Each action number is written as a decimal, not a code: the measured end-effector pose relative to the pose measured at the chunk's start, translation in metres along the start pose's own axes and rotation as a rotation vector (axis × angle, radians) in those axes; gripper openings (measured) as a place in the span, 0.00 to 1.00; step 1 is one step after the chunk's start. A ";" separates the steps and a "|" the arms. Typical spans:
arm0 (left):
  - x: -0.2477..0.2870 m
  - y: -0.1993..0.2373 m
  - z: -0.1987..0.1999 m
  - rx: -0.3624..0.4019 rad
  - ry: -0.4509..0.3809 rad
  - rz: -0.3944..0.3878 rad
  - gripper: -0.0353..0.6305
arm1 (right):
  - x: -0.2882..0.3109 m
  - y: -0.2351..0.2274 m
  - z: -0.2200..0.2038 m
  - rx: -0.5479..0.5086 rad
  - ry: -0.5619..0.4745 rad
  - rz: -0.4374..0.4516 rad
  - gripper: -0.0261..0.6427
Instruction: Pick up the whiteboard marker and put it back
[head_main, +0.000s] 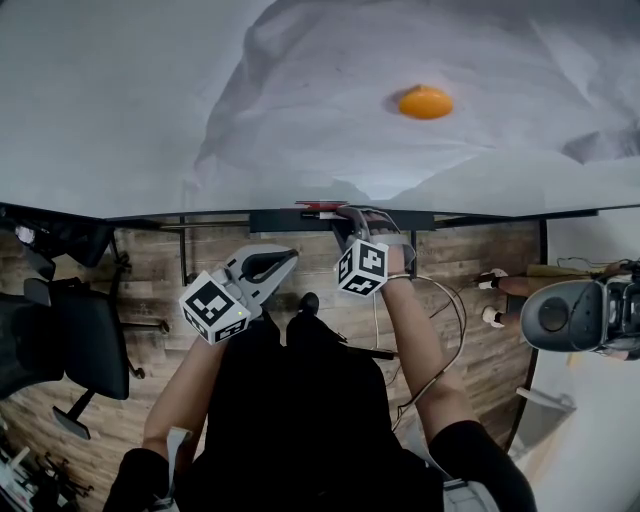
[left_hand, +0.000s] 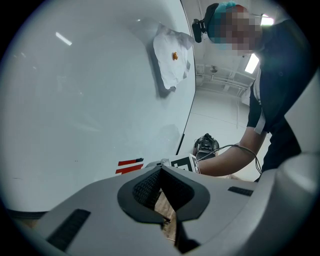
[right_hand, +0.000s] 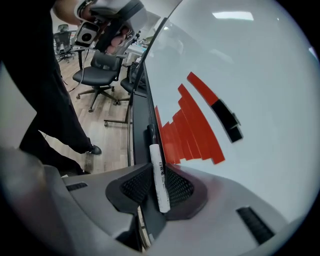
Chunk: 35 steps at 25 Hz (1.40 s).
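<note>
White marker (right_hand: 160, 177) pinched in right tongs (right_hand: 158, 189) at the tray (right_hand: 139, 125), beside red strips (right_hand: 192, 127); left tongs (left_hand: 161, 172) together.

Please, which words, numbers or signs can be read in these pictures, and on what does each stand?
No text can be read for certain.
Whiteboard marker: dark print on its white barrel, too small and blurred to read.
Left cube and right cube: black-and-white square patterns only, no words.
</note>
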<state>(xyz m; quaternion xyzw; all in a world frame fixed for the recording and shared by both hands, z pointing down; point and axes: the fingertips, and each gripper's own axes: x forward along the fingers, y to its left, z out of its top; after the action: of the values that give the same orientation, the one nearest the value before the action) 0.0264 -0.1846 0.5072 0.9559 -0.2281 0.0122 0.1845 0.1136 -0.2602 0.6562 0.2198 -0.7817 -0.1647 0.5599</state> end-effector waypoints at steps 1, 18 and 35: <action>0.000 0.000 0.000 -0.001 0.001 0.000 0.06 | 0.000 0.000 0.000 -0.005 0.005 -0.004 0.17; 0.001 -0.001 0.000 -0.010 -0.002 0.000 0.06 | -0.010 0.000 0.012 0.073 -0.106 -0.018 0.15; -0.005 0.002 0.010 0.018 -0.013 0.013 0.06 | -0.070 -0.016 0.053 0.148 -0.331 -0.085 0.15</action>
<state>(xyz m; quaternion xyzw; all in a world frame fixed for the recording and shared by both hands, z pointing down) 0.0205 -0.1873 0.4976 0.9560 -0.2355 0.0092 0.1744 0.0855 -0.2359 0.5755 0.2629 -0.8633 -0.1643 0.3984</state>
